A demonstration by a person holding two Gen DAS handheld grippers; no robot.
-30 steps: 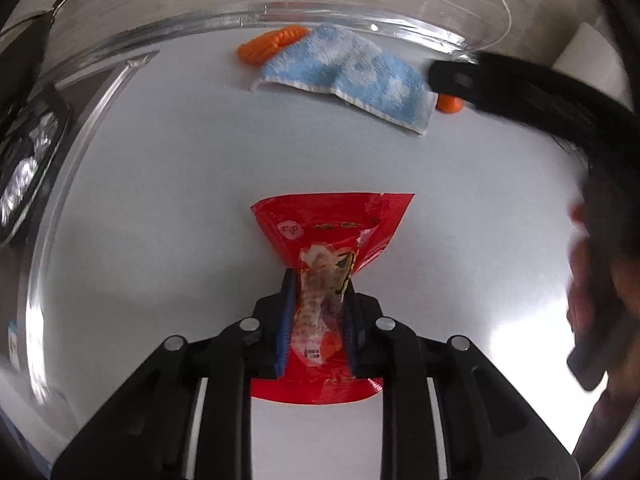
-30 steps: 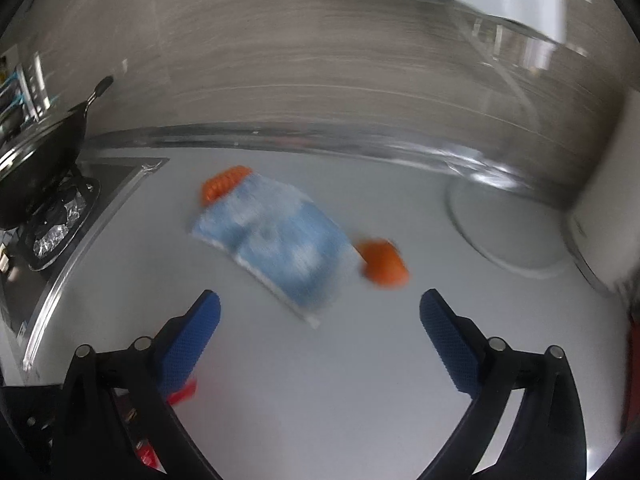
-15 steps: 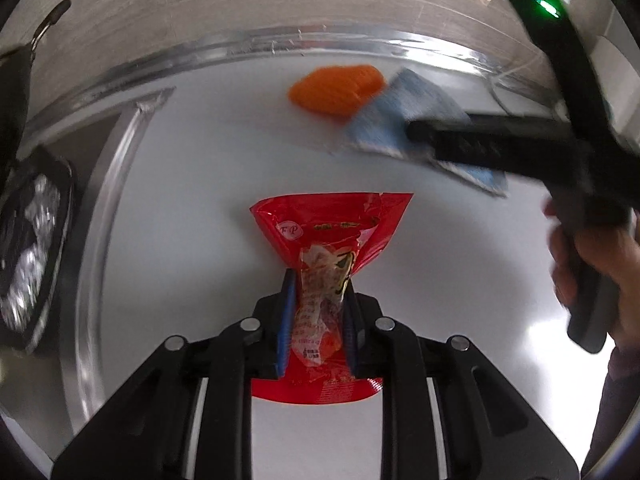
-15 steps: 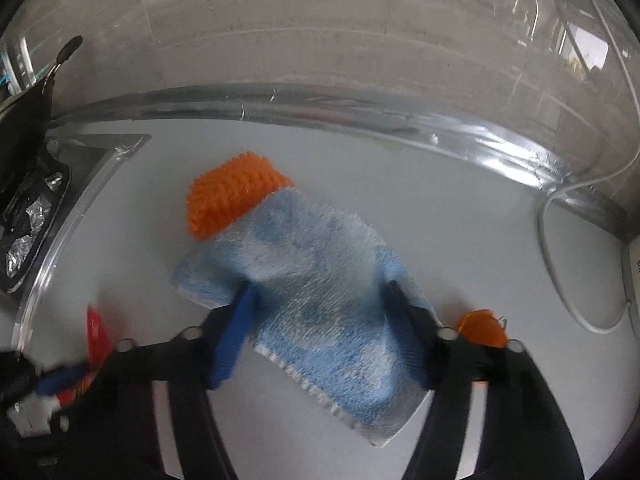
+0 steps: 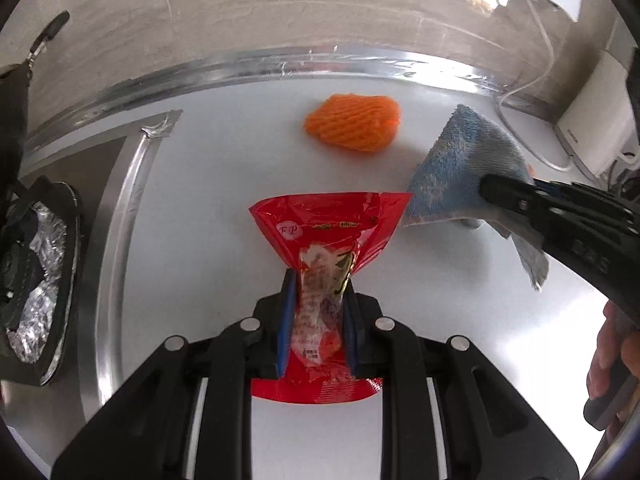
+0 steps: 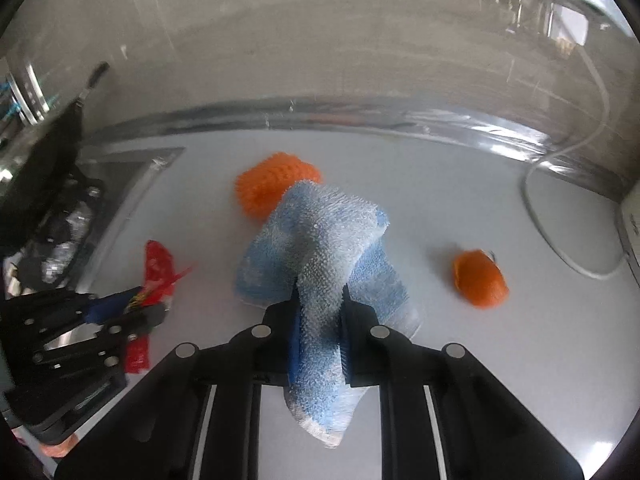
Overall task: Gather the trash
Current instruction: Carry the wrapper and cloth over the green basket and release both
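My left gripper [image 5: 318, 280] is shut on a red snack wrapper [image 5: 328, 232] and holds it above the white counter. It also shows at the left of the right wrist view [image 6: 158, 268]. My right gripper [image 6: 320, 292] is shut on a blue and white cloth [image 6: 320, 240], lifted off the counter; the cloth hangs at the right of the left wrist view [image 5: 464, 168]. An orange foam net [image 5: 354, 126] lies on the counter beyond the wrapper, partly behind the cloth in the right wrist view [image 6: 272, 184]. A smaller orange piece [image 6: 480, 278] lies to the right.
A stove burner lined with foil [image 5: 36, 276] and a black pan [image 6: 44, 160] are at the left. A steel strip [image 5: 280, 68] runs along the back wall. A white cable [image 6: 560, 256] and a white appliance [image 5: 592, 124] sit at the right.
My right gripper has closed on the blue cloth and lifted it, uncovering the orange foam net. My left gripper still holds the red wrapper.
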